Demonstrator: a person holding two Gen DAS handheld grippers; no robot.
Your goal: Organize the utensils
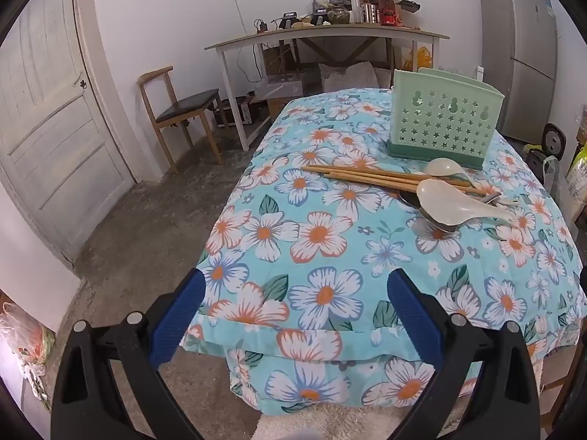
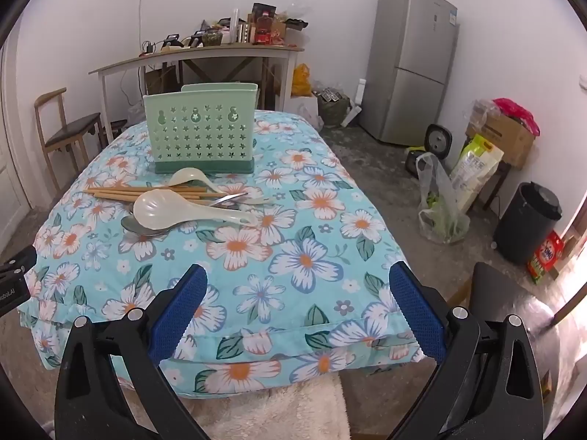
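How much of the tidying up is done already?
Nothing looks done yet. The green holder shows no utensils sticking out. In hand: nothing; the left gripper and right gripper are both open and empty, short of the pile. Left to do: the chopsticks, two white spoons and metal spoons lie heaped on the flowered cloth in front of the holder.

Metal spoons (image 2: 146,225) half hidden under white spoon (image 2: 165,207).
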